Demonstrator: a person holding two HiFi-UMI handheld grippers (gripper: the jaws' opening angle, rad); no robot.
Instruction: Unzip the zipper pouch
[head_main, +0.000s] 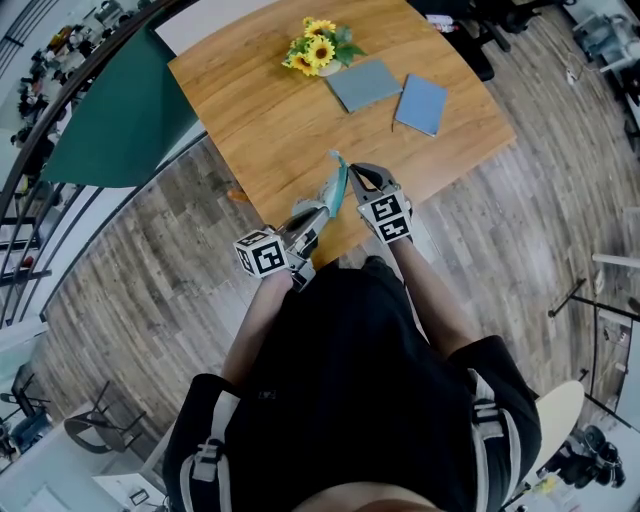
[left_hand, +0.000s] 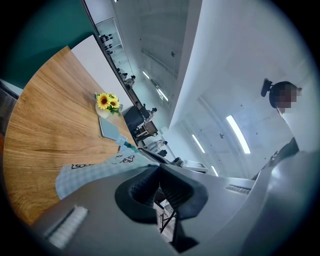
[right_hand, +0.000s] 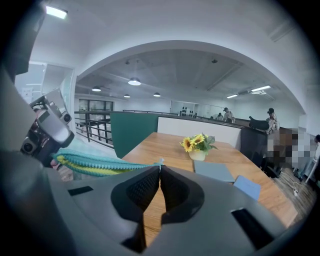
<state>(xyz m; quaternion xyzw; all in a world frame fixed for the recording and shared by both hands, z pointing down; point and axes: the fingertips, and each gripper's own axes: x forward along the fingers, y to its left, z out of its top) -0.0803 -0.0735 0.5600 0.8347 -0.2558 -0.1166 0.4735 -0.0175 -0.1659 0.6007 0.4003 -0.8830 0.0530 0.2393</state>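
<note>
**A:** Head view. Pouch (head_main: 338, 190) is up in the air, strung between left claw (head_main: 320, 214) and right claw (head_main: 356, 174), over the near edge of the table (head_main: 260, 110). Which step?

**B:** Grip set, I judge. The pull itself looks yet to come. Can't tell how far the teeth are parted.

**A:** Left gripper view. Left claw (left_hand: 160, 170) is clenched on the pouch's checked cloth (left_hand: 90, 172), which runs off leftward from its tips.

**B:** Right gripper view. Right claw (right_hand: 160, 171) is clenched on a small tab (right_hand: 159, 162) right at its tips, likely the zipper pull. The teal pouch (right_hand: 100, 163) stretches away to its left, toward the other claw.

**A:** Next?

**B:** Draw the tab along the teeth, with the left claw holding the cloth steady and taut.
</note>
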